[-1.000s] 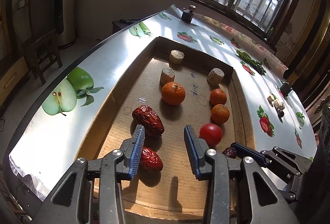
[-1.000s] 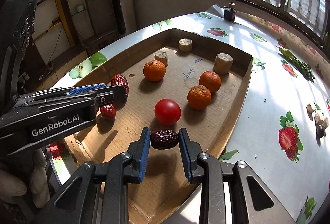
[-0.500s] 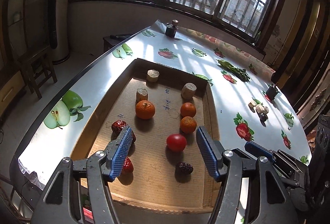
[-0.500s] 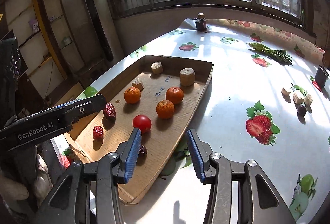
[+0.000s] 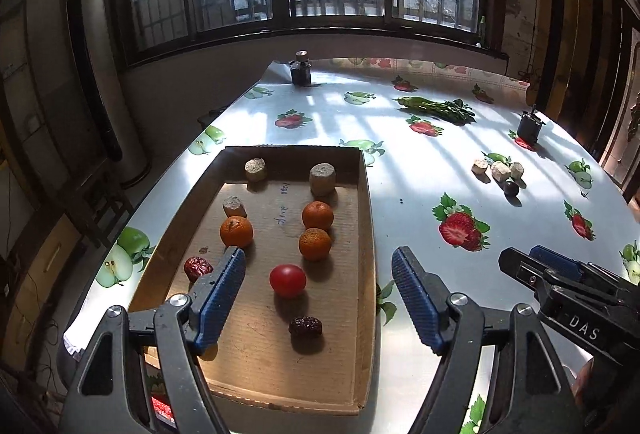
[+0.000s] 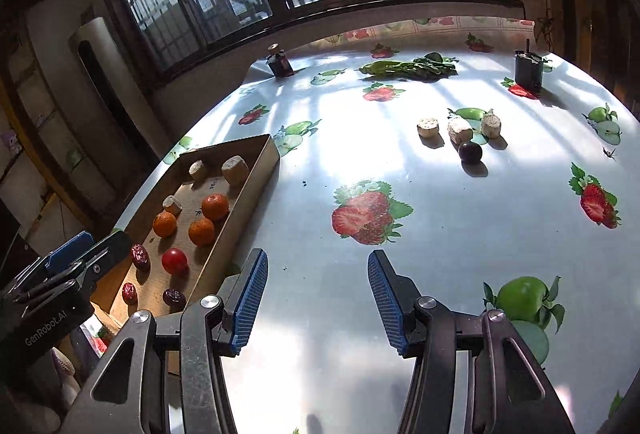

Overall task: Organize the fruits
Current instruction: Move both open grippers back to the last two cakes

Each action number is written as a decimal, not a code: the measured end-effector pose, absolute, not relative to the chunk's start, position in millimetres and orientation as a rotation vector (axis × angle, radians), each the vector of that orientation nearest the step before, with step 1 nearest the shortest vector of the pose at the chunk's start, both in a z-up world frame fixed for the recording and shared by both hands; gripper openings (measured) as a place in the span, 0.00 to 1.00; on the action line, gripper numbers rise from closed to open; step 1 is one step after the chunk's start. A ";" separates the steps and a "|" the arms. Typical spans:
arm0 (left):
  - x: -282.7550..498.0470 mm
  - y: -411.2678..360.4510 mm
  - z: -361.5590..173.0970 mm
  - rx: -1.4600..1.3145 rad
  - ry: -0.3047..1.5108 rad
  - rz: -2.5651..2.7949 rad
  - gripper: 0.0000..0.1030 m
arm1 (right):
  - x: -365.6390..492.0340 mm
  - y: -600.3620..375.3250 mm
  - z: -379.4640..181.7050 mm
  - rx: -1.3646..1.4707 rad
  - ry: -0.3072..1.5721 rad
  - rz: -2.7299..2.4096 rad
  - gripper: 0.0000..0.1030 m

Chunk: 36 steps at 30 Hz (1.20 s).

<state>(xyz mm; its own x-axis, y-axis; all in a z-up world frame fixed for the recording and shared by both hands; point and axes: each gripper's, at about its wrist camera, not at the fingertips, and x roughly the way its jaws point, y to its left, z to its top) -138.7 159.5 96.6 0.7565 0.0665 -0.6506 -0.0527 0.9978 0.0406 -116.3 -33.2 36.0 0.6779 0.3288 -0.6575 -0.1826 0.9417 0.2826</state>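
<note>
A cardboard tray (image 5: pixel 370 218) holds three oranges (image 5: pixel 236 231), a red tomato (image 5: pixel 287 280), a red date (image 5: pixel 198 268), a dark date (image 5: pixel 306 326) and beige chunks (image 5: pixel 322 178). My left gripper (image 5: pixel 320 294) hovers above the tray's near end, its jaws opening with nothing between them. My right gripper (image 6: pixel 316 300) hangs over the bare tablecloth to the right of the tray (image 6: pixel 256 170), its jaws also opening and empty. Farther out on the cloth lie three beige chunks (image 6: pixel 460 128) and a dark round fruit (image 6: pixel 470 151).
The tablecloth carries printed strawberries and apples. A dark bottle (image 5: pixel 301 72) stands at the far edge, leafy greens (image 5: pixel 436 106) lie beyond the middle, and a small dark box (image 5: pixel 530 126) sits far right. The table's left edge runs close to the tray.
Both grippers have drawn back and up from the tray and opened. The right one let go of the dark date, which now lies in the tray, and swung right over the cloth.
</note>
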 end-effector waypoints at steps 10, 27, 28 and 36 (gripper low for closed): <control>-136.6 136.7 95.7 0.076 0.722 0.056 0.73 | -117.3 -48.2 33.2 0.218 0.769 0.272 0.55; -129.8 130.6 85.0 0.085 0.775 0.043 0.73 | -116.2 -51.8 27.4 0.220 0.788 0.267 0.58; -129.1 130.2 84.4 0.085 0.778 0.041 0.73 | -115.5 -51.8 26.9 0.220 0.791 0.266 0.58; -116.2 125.4 101.2 0.042 0.777 -0.028 0.73 | -113.8 -72.6 37.7 0.202 0.785 0.236 0.58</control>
